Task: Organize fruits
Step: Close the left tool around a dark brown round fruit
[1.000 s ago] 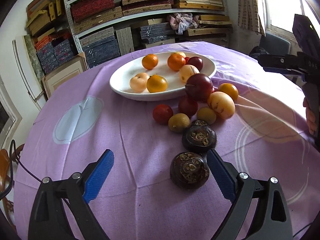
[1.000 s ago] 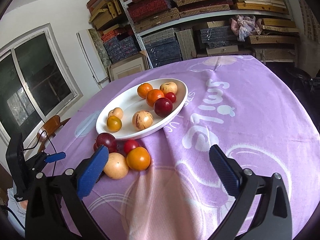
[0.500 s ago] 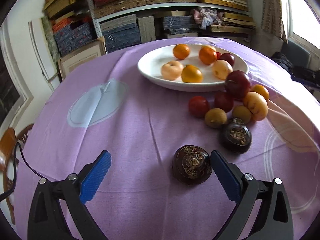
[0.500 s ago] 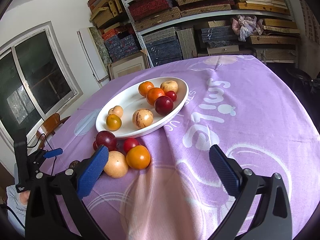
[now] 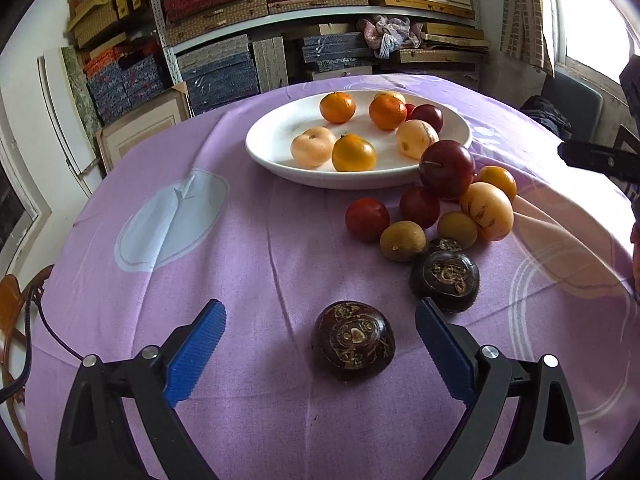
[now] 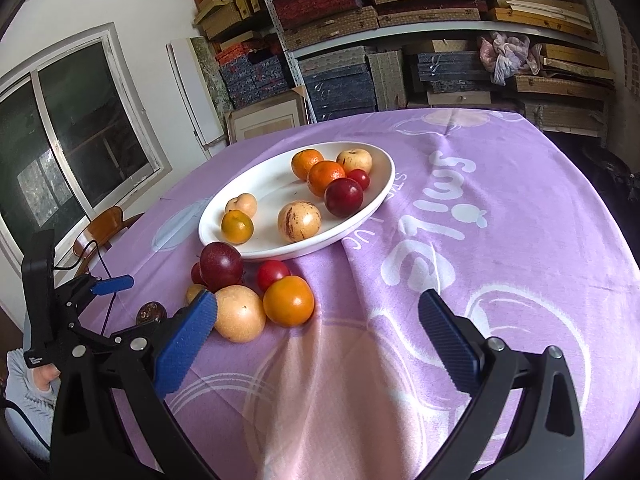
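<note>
A white oval plate holds several fruits, oranges and a dark red plum among them. In front of it a loose pile lies on the purple cloth: a big plum, a red fruit, a pale yellow fruit, brown fruits. A dark brown fruit sits between the wide fingers of my open left gripper, untouched. A second dark fruit lies just beyond my right finger. My right gripper stands open above the cloth, with an orange and a pale fruit beside its left finger.
The round table's purple cloth falls away at the edges. Shelves of stacked boxes fill the back wall. A wooden chair stands left of the table by a window. A person's sleeve shows at the lower left.
My left gripper has swung to the left, so the near dark fruit now sits centred between its fingers. My right gripper has edged closer to the pile in front of the plate.
</note>
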Demonstrator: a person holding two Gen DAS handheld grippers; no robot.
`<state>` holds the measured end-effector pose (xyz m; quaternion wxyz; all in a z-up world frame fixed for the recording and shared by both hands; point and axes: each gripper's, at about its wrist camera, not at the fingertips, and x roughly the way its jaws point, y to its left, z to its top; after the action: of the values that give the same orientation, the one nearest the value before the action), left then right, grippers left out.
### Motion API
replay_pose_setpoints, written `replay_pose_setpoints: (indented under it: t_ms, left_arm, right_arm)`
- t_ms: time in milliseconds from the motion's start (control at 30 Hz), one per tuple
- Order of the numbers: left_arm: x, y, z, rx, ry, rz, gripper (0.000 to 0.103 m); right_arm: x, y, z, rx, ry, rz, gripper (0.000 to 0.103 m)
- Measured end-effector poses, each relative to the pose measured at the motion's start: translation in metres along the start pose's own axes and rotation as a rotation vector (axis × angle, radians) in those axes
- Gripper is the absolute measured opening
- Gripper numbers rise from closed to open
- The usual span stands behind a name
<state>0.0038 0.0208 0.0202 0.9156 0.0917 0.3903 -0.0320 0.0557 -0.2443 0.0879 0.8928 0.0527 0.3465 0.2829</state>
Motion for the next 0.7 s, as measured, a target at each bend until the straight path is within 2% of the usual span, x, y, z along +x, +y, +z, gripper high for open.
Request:
replay_pose_setpoints:
  t_ms: [67,133,167,200,333,500,700]
  left_arm:
    - [0.002,-0.001,0.001,0.006,0.003,0.004,0.092]
    - [0.003,-0.003,0.001,0.02,0.008,-0.009,0.078]
    - [0.003,-0.004,0.001,0.027,0.011,-0.012,0.067]
    - [0.004,-0.006,0.001,0.033,0.014,-0.015,0.062]
    - [0.002,-0.009,0.0,0.05,0.003,-0.027,0.062]
    - [0.002,-0.016,-0.002,0.087,0.011,-0.059,0.044]
    - [0.001,-0.014,-0.008,0.081,0.025,-0.086,0.042]
  right_arm:
    - [0.002,0.006,-0.001,-0.037,0.009,-0.014,0.099]
    - [0.005,0.012,-0.003,-0.068,0.018,-0.021,0.099]
    - [0.006,0.014,-0.004,-0.077,0.022,-0.022,0.099]
    - [0.007,0.015,-0.005,-0.085,0.026,-0.023,0.099]
    - [0.008,0.014,-0.006,-0.086,0.033,-0.021,0.099]
    - [0.011,0.015,-0.006,-0.103,0.044,-0.02,0.099]
    - [0.014,0.016,-0.007,-0.118,0.054,-0.024,0.099]
